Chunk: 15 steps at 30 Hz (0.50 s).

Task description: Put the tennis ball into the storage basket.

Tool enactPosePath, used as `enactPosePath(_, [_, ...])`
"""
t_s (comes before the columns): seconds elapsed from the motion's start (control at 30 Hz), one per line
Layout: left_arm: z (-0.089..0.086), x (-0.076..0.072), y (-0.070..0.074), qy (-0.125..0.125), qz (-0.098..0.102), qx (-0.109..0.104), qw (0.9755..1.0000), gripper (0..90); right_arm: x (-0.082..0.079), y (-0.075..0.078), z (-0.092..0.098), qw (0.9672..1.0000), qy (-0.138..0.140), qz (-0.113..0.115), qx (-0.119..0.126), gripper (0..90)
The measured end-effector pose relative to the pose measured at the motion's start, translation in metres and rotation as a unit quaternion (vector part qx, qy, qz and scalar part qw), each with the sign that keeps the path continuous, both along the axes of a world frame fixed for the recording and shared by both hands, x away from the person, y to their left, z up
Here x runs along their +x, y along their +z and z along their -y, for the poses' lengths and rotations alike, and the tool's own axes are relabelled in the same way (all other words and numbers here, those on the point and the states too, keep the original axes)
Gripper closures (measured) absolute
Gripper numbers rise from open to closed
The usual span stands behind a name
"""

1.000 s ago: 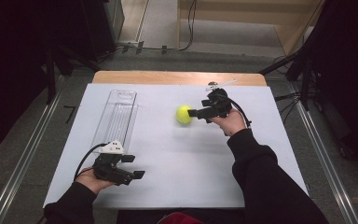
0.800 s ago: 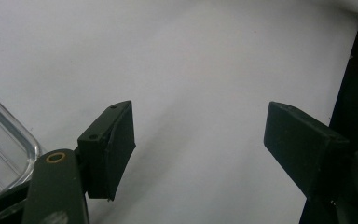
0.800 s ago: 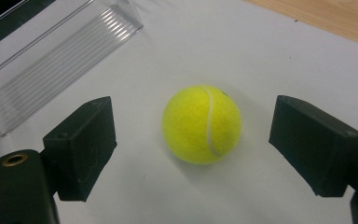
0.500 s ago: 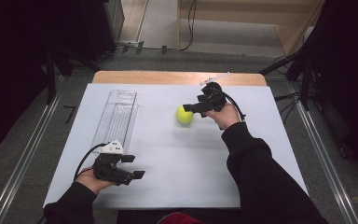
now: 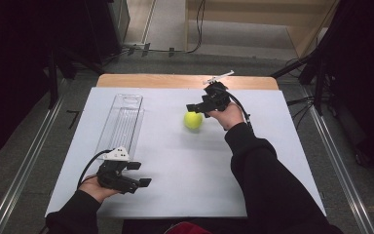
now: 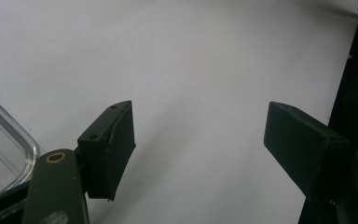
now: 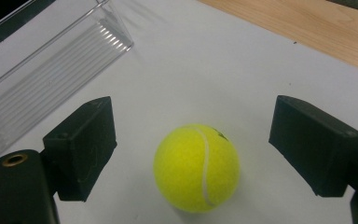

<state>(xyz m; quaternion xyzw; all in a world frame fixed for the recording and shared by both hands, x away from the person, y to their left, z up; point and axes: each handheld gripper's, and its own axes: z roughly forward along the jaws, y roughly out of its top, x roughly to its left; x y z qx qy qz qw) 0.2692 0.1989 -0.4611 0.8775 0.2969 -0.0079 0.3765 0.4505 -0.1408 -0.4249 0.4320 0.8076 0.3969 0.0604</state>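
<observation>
A yellow-green tennis ball [image 5: 193, 119] rests on the white table sheet, right of centre. My right gripper [image 5: 197, 108] hovers just behind and above it, open. In the right gripper view the ball [image 7: 196, 168] sits low between the two wide-spread jaws of the right gripper [image 7: 193, 112], touching neither. A clear plastic tube-shaped container [image 5: 121, 122] lies lengthwise on the left side of the sheet. My left gripper [image 5: 141, 174] rests near the front left edge, open, with nothing between the jaws of the left gripper [image 6: 200, 116] but bare sheet.
The clear container's end [image 7: 42, 79] lies to the left of the ball; its rounded corner [image 6: 0, 140] sits beside the left gripper. A strip of wooden table [image 5: 185, 81] shows beyond the white sheet [image 5: 185, 165]. Dark stands flank the table.
My right gripper has shifted left and farther over the ball, bringing it between the jaws. The ball and the left gripper have stayed put.
</observation>
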Motion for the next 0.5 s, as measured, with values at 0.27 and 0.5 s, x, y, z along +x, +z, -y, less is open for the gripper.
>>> enactPosePath(0.27, [-0.0008,0.0001,0.0004,-0.001,0.001,0.000,1.0000,25.4,0.0048,-0.0022,-0.0089,1.0000,-0.002,0.002,-0.006,12.6])
enactPosePath(0.5, [-0.0005,0.0001,0.0003,-0.001,0.000,-0.001,1.0000,25.4,0.0059,-0.0056,-0.0097,1.0000,-0.003,0.004,-0.006,12.6])
